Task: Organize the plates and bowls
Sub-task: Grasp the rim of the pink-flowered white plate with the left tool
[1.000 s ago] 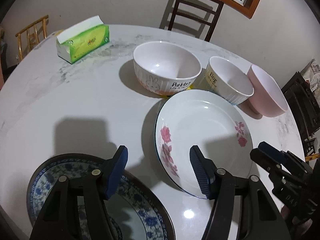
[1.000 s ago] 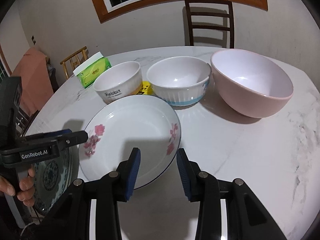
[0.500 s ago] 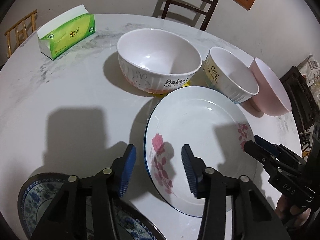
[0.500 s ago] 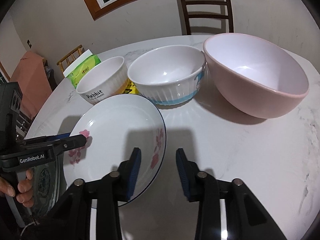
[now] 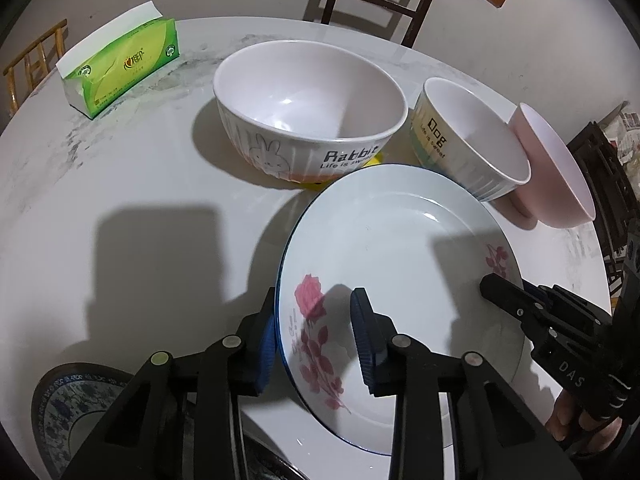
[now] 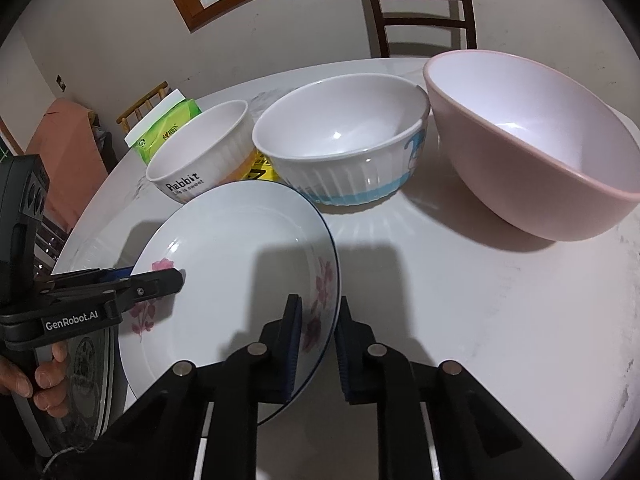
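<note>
On the round white marble table [image 5: 132, 184], the shallow white rose-printed plate [image 5: 400, 264] lay between both grippers, left gripper [image 5: 314, 334] closing astride its nine-o'clock rim, right gripper [image 6: 318, 346] pinching its three-o'clock rim.

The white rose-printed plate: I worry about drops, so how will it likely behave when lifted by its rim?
The glossy white rose-printed plate looks rigid, so it shouldn't flex. Its glazed rim may slip between the right gripper and left gripper. It is probably ceramic, so likely breakable on the marble table.
</note>
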`<state>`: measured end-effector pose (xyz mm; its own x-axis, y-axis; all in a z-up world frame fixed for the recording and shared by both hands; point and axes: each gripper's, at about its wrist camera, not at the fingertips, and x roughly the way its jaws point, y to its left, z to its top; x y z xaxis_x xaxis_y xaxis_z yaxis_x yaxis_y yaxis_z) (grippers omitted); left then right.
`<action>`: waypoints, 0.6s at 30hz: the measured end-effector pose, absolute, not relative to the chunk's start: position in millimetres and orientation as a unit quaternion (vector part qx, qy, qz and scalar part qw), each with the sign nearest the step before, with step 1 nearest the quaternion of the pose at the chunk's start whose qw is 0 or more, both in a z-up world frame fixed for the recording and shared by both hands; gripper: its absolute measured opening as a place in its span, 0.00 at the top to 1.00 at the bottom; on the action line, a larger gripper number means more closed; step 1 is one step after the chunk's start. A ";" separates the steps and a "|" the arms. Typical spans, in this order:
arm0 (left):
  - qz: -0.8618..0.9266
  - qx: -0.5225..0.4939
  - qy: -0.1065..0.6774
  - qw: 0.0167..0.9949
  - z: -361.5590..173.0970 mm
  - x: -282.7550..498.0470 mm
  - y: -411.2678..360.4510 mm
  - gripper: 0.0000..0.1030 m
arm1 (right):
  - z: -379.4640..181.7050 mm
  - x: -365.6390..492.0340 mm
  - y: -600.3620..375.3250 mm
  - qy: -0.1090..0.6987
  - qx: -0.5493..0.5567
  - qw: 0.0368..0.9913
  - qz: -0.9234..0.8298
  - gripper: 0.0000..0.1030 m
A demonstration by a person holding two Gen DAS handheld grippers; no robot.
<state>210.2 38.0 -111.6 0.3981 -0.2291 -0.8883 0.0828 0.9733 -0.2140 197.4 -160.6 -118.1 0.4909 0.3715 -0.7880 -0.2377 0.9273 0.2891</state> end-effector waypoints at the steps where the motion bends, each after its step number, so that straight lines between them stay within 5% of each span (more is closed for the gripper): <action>1: -0.092 -0.066 0.540 0.834 -111.3 209.4 37.5 0.72 | -118.0 197.1 -160.4 0.472 0.070 0.861 0.177 0.84; 18: -0.103 -0.056 0.537 0.836 -107.1 195.9 24.1 0.83 | -117.6 180.7 -173.1 0.480 0.085 0.860 0.151 0.84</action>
